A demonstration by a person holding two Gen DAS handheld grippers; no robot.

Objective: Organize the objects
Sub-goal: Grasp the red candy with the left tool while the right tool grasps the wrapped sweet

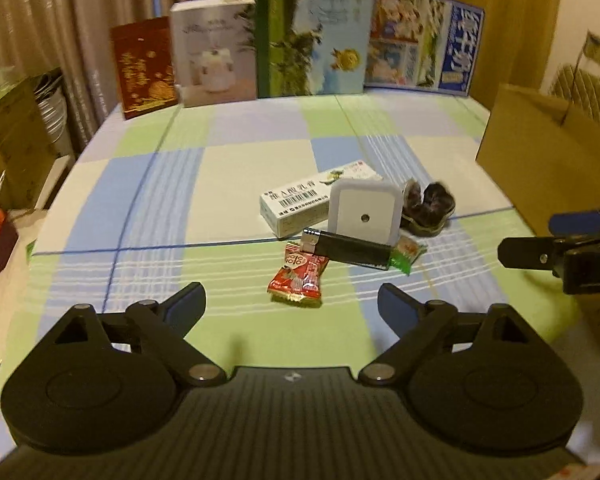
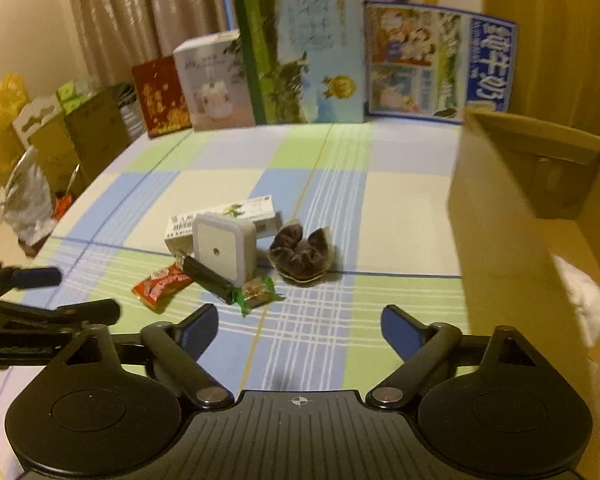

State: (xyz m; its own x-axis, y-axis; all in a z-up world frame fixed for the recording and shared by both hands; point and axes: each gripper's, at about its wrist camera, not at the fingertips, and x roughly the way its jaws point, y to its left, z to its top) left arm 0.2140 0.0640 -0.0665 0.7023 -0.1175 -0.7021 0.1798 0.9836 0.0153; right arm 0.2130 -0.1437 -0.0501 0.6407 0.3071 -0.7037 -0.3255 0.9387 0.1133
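Observation:
A small pile lies mid-table on the checked cloth. It holds a long white carton (image 1: 296,202) (image 2: 228,216), a white square night light (image 1: 364,216) (image 2: 222,248), a black stick (image 1: 348,250) (image 2: 208,280), a red sweet wrapper (image 1: 298,278) (image 2: 160,284), a green sweet (image 1: 406,254) (image 2: 256,290) and a dark crumpled item (image 1: 430,208) (image 2: 302,256). My left gripper (image 1: 292,304) (image 2: 88,294) hovers open just short of the red wrapper, holding nothing. My right gripper (image 2: 300,328) (image 1: 526,237) is open and empty, right of the pile.
An open cardboard box (image 1: 540,160) (image 2: 500,208) stands at the table's right edge with something white (image 2: 580,300) inside. Upright gift boxes (image 1: 316,28) (image 2: 300,52) line the far edge. Cartons and bags (image 2: 40,140) crowd the floor at left.

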